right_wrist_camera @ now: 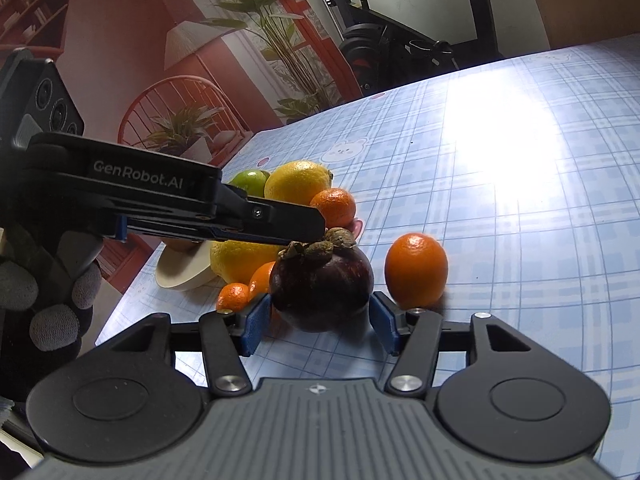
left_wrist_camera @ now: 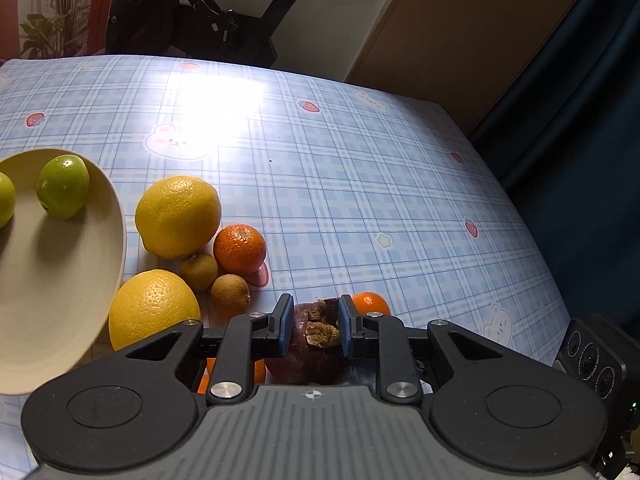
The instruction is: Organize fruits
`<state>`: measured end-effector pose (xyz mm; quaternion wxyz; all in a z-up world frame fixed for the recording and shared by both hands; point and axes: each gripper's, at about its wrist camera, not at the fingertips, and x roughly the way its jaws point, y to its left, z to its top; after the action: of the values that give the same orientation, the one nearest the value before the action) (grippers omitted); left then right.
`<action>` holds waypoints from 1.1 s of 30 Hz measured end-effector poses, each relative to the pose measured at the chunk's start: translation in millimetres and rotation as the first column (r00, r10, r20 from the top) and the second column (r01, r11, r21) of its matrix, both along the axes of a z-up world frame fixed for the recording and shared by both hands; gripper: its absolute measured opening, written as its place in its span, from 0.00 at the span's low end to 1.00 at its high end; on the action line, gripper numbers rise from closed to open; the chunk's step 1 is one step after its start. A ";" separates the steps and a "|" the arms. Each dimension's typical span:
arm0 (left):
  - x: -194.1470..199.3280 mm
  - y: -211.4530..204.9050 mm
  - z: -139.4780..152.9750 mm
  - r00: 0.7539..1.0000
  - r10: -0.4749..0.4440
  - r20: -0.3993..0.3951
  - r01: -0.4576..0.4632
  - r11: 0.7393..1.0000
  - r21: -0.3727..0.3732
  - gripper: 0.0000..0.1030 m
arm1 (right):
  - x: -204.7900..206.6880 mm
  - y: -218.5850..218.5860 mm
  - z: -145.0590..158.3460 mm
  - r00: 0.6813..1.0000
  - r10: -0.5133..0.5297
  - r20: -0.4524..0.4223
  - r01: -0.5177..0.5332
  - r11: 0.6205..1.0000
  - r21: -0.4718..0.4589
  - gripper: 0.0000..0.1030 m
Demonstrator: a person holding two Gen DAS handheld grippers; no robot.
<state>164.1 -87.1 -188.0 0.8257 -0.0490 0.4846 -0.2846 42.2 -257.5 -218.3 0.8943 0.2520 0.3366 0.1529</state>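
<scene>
Mangosteen [right_wrist_camera: 322,284]: on blue plaid tablecloth [right_wrist_camera: 520,240], dried calyx pinched by left gripper [left_wrist_camera: 312,330]. Right gripper [right_wrist_camera: 320,330] jaws flank it, not touching (right view only). Left view: cream plate [left_wrist_camera: 60,280], green fruit [left_wrist_camera: 63,186]. Exercise bike [right_wrist_camera: 400,48] behind.

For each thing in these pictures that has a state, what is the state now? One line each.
left gripper: shut on the mangosteen's dry calyx.
right gripper: open, its pads either side of the fruit.
mangosteen: upright on the table, calyx on top.
plate: holds two green fruits.
orange: loose on the table, beside the mangosteen.
</scene>
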 end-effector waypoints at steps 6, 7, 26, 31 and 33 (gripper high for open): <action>3.9 0.4 -0.5 1.000 0.002 -0.015 -0.002 1.000 -0.008 0.25 | 5.0 -4.0 -2.3 1.000 0.005 -0.003 -0.005 1.000 0.029 0.61; 4.5 0.6 -0.4 1.000 0.005 -0.020 -0.005 1.000 -0.010 0.25 | 5.6 -4.2 -3.1 1.000 0.004 -0.006 -0.004 0.999 0.038 0.61; -0.2 10.9 28.6 0.999 0.021 0.033 -0.020 0.999 -0.035 0.25 | 12.8 16.6 27.7 0.996 0.059 0.066 -0.054 0.995 -0.085 0.61; 10.8 43.8 46.7 0.995 0.090 0.032 -0.087 0.993 -0.081 0.25 | 37.0 33.8 43.0 0.985 0.120 0.123 -0.107 0.989 -0.104 0.61; 12.9 59.6 52.7 0.992 0.116 0.039 -0.113 0.990 -0.084 0.25 | 47.8 44.7 45.9 0.979 0.151 0.137 -0.137 0.985 -0.104 0.61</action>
<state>177.1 -27.4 -135.3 0.8484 -0.1041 0.4508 -0.2573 90.0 -212.8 -172.4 0.9138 0.1729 0.2949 0.2193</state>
